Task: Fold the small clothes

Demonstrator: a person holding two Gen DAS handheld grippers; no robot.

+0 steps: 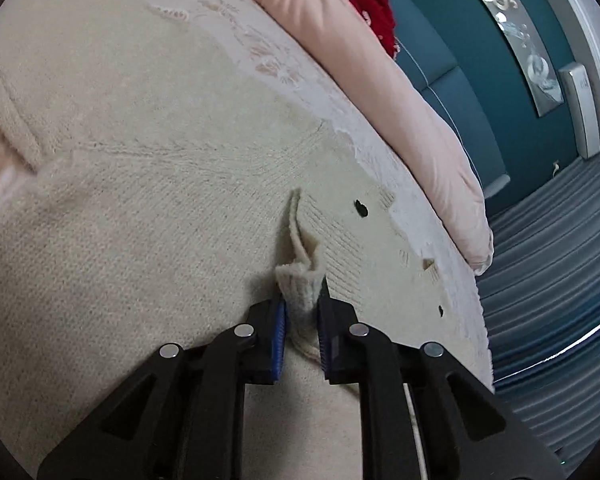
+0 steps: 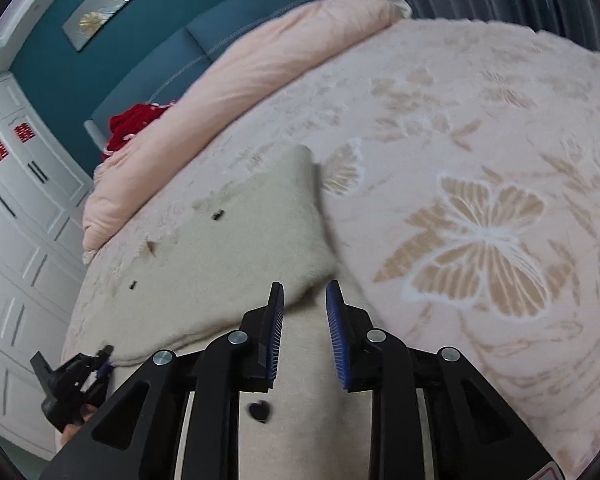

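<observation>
The plush bedspread [image 2: 480, 128], embossed with butterfly shapes, is covered near its pink quilt [image 2: 236, 80] edge by the cream knit cardigan [image 1: 148, 184]; a ribbed hem fold is pinched between the blue ridged pads of the left gripper [image 1: 302, 312]; the right gripper [image 2: 305, 308] is held with jaws parted above the knit; a dark heart-shaped button [image 2: 259, 410] is seen beneath it.

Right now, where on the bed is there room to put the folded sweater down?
The biggest bare patch is the butterfly blanket, to the right of the cream sweater and the right gripper. It is crowded along the pink duvet, with red cloth behind it. The left gripper pinches the sweater near the bed's edge.
</observation>
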